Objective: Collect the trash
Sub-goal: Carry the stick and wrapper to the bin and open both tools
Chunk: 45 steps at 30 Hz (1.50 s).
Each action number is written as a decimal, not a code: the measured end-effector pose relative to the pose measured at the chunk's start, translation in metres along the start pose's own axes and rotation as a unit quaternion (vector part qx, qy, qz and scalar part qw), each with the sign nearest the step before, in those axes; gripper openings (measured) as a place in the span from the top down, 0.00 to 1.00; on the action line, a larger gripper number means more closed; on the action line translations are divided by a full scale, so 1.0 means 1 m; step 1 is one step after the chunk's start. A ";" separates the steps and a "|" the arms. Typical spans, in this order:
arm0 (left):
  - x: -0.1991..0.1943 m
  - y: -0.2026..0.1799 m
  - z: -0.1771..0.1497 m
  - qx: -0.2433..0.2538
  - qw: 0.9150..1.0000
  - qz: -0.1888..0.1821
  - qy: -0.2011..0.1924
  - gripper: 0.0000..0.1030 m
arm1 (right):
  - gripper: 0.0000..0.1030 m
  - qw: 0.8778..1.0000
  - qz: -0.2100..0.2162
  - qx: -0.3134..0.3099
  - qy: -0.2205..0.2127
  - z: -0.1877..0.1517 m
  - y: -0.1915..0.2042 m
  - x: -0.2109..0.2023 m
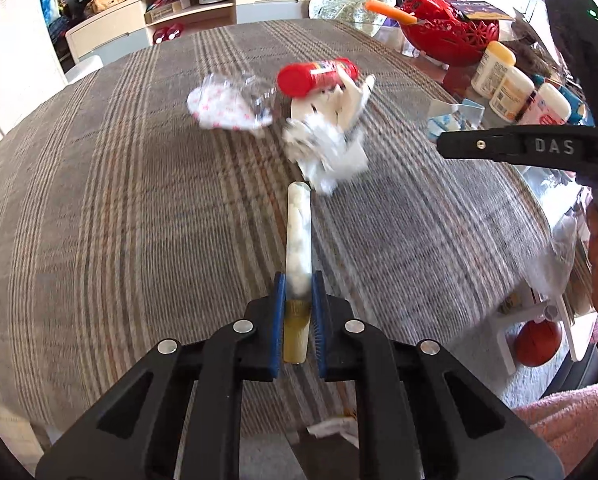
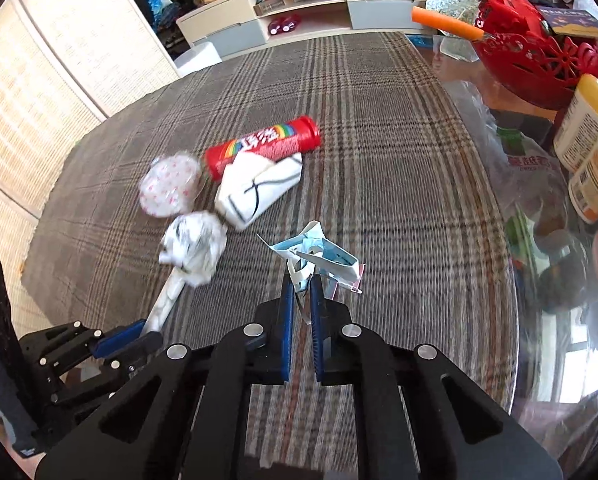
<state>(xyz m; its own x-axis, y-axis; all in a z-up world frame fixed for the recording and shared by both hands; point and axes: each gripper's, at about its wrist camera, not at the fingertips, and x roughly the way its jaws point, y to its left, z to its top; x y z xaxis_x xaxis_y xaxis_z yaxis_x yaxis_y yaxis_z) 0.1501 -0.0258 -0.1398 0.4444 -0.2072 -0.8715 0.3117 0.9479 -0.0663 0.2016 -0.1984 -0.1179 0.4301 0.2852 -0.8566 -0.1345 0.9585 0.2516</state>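
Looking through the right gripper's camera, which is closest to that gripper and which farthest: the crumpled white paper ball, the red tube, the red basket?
1. Crumpled white paper ball, just ahead-left of the right gripper.
2. Red tube, mid-table beyond it.
3. Red basket, far right.

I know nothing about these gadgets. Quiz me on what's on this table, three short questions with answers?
1. True or false: the left tool is clamped on a clear tube with white contents.
2. What does the right tool grip: A the red snack can, B the crumpled blue-and-white wrapper, C the folded white paper?
3. Fill in: the red can lies on a ____ cloth.

Key: 1 true; 2 B; 3 plaid.
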 end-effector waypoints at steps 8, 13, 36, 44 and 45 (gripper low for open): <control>-0.027 -0.005 -0.047 -0.029 1.000 0.004 -0.004 0.89 | 0.91 1.000 0.006 0.002 0.003 -0.060 0.005 -0.030; -0.045 -0.012 -0.075 -0.036 0.999 0.005 -0.008 0.89 | 0.91 1.000 0.023 0.006 0.002 -0.099 0.009 -0.045; -0.008 -0.039 -0.177 -0.079 0.996 -0.041 0.026 0.89 | 0.91 0.998 0.051 0.005 0.047 -0.208 0.014 -0.005; 0.007 -0.042 -0.179 -0.079 0.995 -0.050 0.035 0.89 | 0.90 0.995 0.069 0.025 0.062 -0.212 0.015 0.011; 0.008 -0.042 -0.179 -0.080 0.995 -0.050 0.038 0.89 | 0.90 0.995 0.066 0.024 0.064 -0.211 0.016 0.014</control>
<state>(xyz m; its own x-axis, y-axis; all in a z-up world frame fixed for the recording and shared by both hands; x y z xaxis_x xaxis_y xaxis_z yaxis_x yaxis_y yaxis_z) -0.0096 -0.0242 -0.2307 0.3515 -0.2899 -0.8902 0.2105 0.9510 -0.2266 0.0172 -0.1807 -0.2207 0.2932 0.4085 -0.8644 -0.1382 0.9127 0.3845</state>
